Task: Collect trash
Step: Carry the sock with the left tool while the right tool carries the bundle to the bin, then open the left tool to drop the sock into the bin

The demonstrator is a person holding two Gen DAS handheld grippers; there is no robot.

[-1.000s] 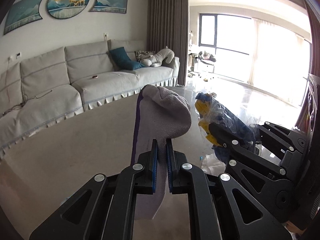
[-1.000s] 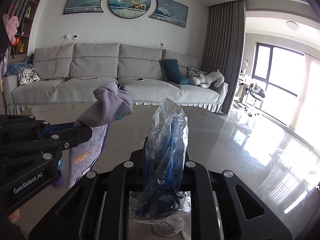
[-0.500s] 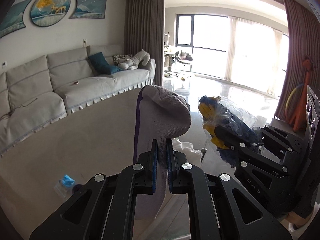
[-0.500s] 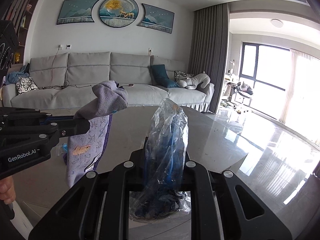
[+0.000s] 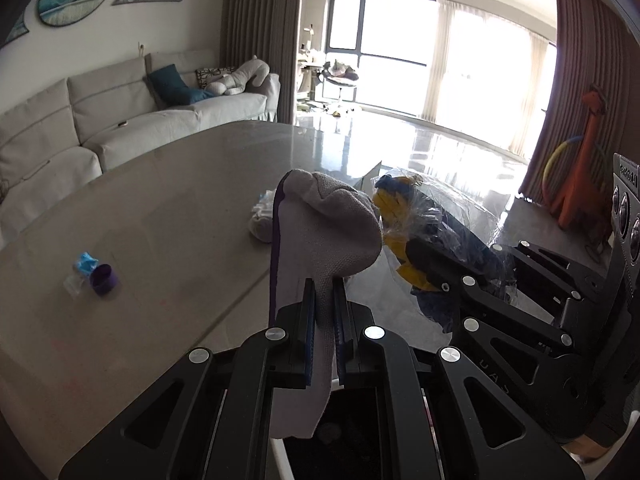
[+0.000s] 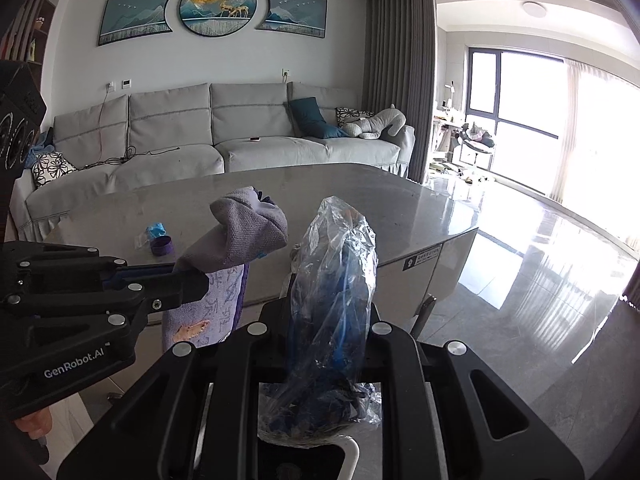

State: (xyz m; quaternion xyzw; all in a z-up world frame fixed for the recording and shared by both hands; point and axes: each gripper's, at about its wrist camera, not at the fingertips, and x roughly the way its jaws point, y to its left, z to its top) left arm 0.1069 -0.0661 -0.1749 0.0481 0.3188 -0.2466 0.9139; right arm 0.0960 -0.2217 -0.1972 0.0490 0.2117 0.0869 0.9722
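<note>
Left tongs [image 5: 324, 300] are pinching a grey cloth [image 5: 324, 224]; right tongs [image 6: 332, 320] are pinching a crinkled plastic bag [image 6: 336, 280], both above the table [image 5: 168, 208] edge. Each should be keeping its grip firm until over a bin; none is visible.

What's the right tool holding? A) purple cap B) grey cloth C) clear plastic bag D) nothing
C: the right tool is clamped on the clear plastic bag with blue stuff inside; the grey cloth is in the left tool, and the purple cap sits on the table.
</note>
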